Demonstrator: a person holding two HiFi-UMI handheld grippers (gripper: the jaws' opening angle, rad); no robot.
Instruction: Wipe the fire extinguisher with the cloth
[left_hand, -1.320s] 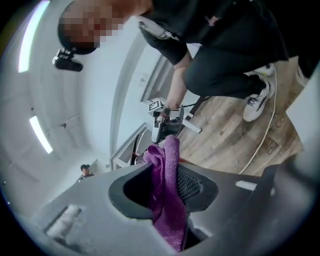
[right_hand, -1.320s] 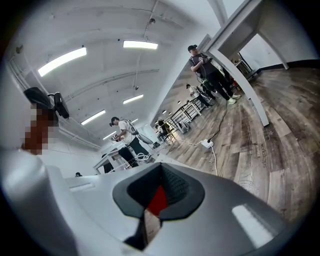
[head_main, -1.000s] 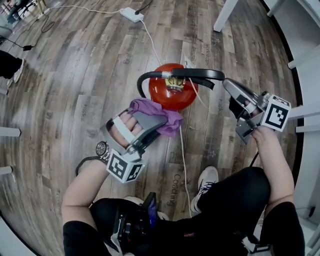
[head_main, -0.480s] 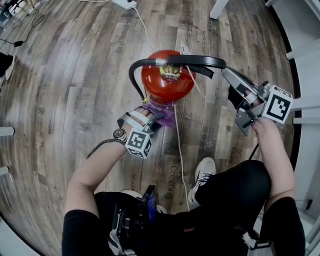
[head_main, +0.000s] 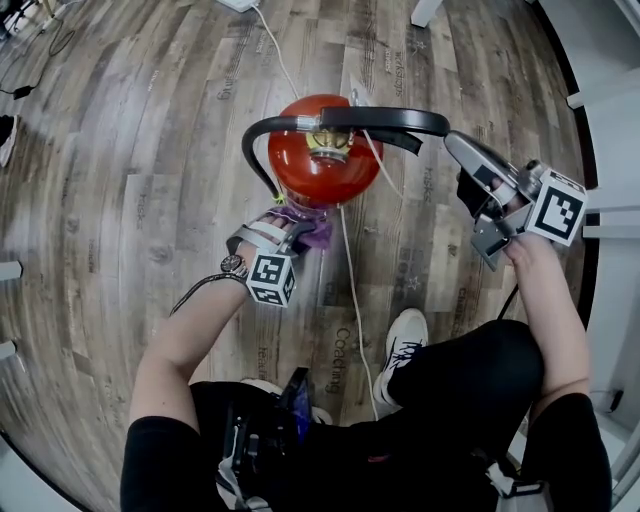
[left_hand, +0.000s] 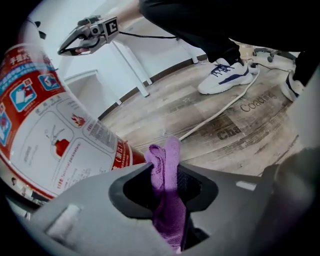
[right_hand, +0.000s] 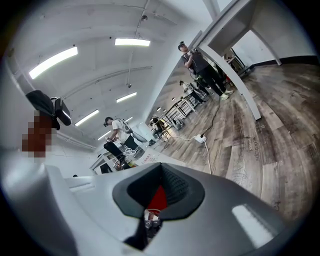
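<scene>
Since a second ago my left gripper has come down beside the red steel fire extinguisher.

Head view: the cylinder stands upright on the wooden floor, straight beyond the left gripper. My right gripper is at the end of the black handle.

Left gripper view: the fingers grip the purple cloth, its fold just beside the cylinder's lower wall, to their left.

Right gripper view: the fingers are closed.

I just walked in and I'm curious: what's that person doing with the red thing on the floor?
A seated person is wiping an extinguisher that stands on the floor. The left gripper pinches a purple cloth low at its side. The right gripper is shut, its tip at the end of the black handle on top.
</scene>
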